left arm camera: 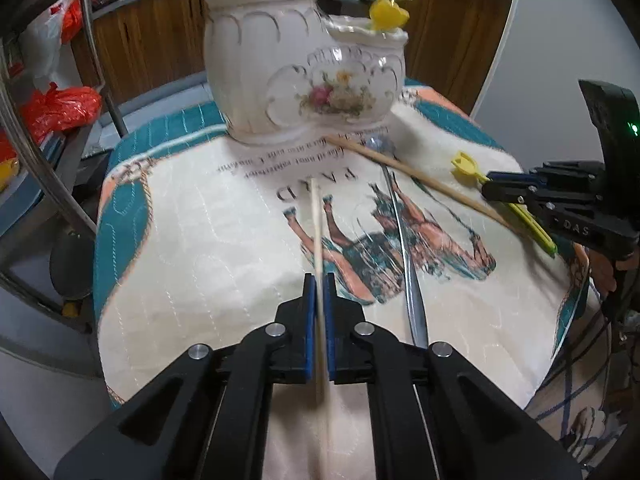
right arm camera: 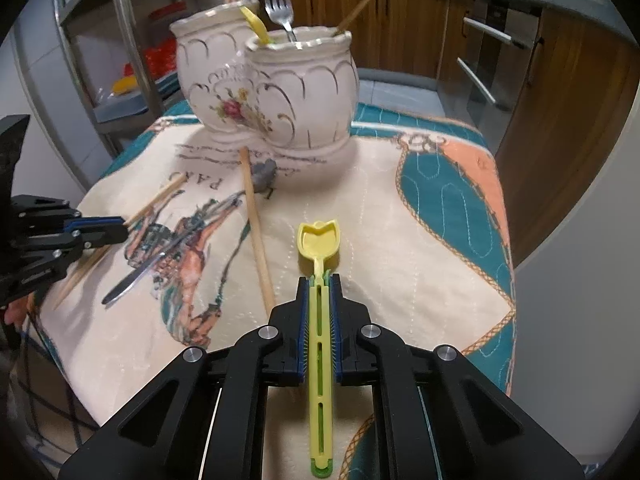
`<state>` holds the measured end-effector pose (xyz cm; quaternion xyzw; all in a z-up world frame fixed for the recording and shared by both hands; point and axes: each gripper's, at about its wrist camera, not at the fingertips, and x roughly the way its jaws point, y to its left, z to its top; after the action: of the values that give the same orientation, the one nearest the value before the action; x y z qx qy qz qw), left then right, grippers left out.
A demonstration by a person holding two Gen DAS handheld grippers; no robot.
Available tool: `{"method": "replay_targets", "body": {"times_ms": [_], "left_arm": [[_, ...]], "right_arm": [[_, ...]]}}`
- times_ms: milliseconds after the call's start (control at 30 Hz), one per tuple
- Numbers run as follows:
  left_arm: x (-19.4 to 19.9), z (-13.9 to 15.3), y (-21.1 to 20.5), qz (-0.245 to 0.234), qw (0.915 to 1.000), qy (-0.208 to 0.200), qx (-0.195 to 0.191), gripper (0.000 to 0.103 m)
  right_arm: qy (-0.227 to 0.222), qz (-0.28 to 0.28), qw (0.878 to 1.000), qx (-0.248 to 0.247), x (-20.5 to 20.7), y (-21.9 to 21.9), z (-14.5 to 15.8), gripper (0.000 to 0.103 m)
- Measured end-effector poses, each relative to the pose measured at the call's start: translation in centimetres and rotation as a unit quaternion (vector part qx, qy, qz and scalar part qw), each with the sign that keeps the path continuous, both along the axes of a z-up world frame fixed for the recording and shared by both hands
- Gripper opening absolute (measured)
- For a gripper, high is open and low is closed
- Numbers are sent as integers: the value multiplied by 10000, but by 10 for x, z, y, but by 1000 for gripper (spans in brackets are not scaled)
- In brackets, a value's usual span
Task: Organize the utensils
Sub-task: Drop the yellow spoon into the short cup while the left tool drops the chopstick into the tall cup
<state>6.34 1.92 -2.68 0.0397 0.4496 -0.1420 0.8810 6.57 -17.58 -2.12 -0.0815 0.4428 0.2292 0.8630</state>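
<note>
A quilted cloth (left arm camera: 224,240) with a horse print covers the table, wooden cabinets (right arm camera: 560,80) behind. At bottom centre of each wrist view, the left gripper (left arm camera: 319,280) is clamped on a chopstick (left arm camera: 317,232) and the right gripper (right arm camera: 319,282) on a yellow spoon (right arm camera: 318,240), both pointing up-frame. Mid-frame lie a second chopstick (right arm camera: 256,236) and a knife (right arm camera: 136,276); beyond, upper centre, the floral twin-pot holder (right arm camera: 280,96) contains a fork (right arm camera: 278,0).
</note>
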Motion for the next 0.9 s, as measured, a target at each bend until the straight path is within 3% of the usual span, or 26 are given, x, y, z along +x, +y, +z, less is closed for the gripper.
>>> {"method": "replay_targets", "body": {"times_ms": [200,367,467,633,900], "left_arm": [[-16,38,23,19,9936,-1007,-503,4],[-16,76,28,-34,9834,-1732,-548,4],[-3,103,29,-21,9749,-2128,-659,4],[26,145,22,-60,9545,-2854,-863,4],[90,172,12,138,9283,-3509,-1219,4]], "right_arm": [[-995,255,9938,428,-24,-3,39,11],[-1869,144,9777,951,-23,-4,81,11],[-2173,-36,9680,1256,-7,0,100,11],[-2450,-373,9511,1842,29,6,119,11],[-2509,-519,9316,2578,89,29,120,11]]}}
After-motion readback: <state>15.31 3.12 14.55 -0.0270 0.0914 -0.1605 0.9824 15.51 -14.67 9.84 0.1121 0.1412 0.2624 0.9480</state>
